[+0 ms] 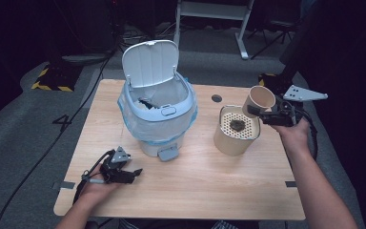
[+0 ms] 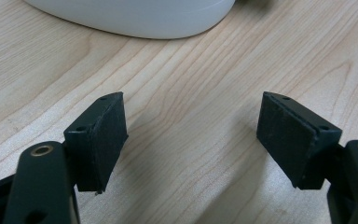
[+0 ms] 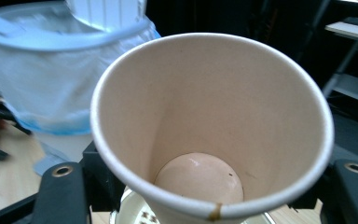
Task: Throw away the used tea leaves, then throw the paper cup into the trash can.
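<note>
Paper cup [image 1: 261, 98]: clamped in my right claw [image 1: 262, 113], tipped mouth toward the bin, held above the far edge of the strainer tub [image 1: 236, 130].
Strainer tub: upright on the surface [image 1: 195, 186], near its right edge.
Lidded bin [image 1: 157, 107]: lid up, well apart from the tub.
Left claw [image 1: 132, 174]: jaws apart, holding nothing, low over bare surface near the front edge.

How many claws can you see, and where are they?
2. The left claw rests open on the table near the front edge, below the bin. The right claw is raised at the right, clamped on a paper cup above the beige strainer pot.
</note>
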The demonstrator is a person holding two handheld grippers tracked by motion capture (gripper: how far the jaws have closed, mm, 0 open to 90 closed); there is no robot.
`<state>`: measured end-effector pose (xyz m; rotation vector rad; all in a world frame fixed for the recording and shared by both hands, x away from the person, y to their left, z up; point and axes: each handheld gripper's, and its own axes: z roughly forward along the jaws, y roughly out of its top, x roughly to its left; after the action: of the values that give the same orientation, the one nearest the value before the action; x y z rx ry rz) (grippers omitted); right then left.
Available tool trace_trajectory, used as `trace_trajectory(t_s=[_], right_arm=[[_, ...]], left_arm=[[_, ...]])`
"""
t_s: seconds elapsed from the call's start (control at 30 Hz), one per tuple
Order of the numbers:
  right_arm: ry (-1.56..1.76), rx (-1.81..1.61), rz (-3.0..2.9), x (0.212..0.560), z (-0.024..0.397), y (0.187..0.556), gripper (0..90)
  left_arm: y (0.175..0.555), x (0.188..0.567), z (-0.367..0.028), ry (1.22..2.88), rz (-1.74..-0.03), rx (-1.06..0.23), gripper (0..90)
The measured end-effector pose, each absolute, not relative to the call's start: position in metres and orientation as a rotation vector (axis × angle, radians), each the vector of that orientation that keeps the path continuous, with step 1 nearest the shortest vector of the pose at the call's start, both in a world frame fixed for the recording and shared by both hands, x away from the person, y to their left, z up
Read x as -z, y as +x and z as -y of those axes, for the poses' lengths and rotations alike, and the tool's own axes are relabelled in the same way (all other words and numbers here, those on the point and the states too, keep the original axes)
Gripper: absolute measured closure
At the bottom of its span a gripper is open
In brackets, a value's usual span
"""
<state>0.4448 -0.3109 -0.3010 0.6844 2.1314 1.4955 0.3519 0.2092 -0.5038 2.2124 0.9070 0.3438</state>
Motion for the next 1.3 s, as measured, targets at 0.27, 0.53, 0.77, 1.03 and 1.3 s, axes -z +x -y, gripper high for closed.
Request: trace_trajectory(t_s=[0.27, 0.53, 0.77, 1.03, 1.3], right_arm=[[0.655, -1.491, -2.137, 0.294, 0.306, 0.444, 30.6], [0.596, -1.491, -2.171, 0.280, 0.288, 0.448, 30.5], [0.523, -1.487, -2.209, 0.263, 0.269, 0.456, 30.3], [0.476, -1.472, -2.222, 0.245, 0.244, 0.465, 30.2], [0.442, -1.495, -2.246, 0.232, 0.219, 0.475, 30.2]], left_arm=[[0.352, 0.504, -0.209, 2.212, -0.907, -0.343, 24.6], [0.352, 0.504, -0.209, 2.212, -0.907, -0.343, 24.5], [0.352, 0.504, -0.212, 2.199, -0.933, -0.352, 24.7], [0.361, 0.504, -0.223, 2.178, -1.000, -0.382, 25.5], [0.361, 0.504, -0.223, 2.179, -1.000, -0.383, 25.2]])
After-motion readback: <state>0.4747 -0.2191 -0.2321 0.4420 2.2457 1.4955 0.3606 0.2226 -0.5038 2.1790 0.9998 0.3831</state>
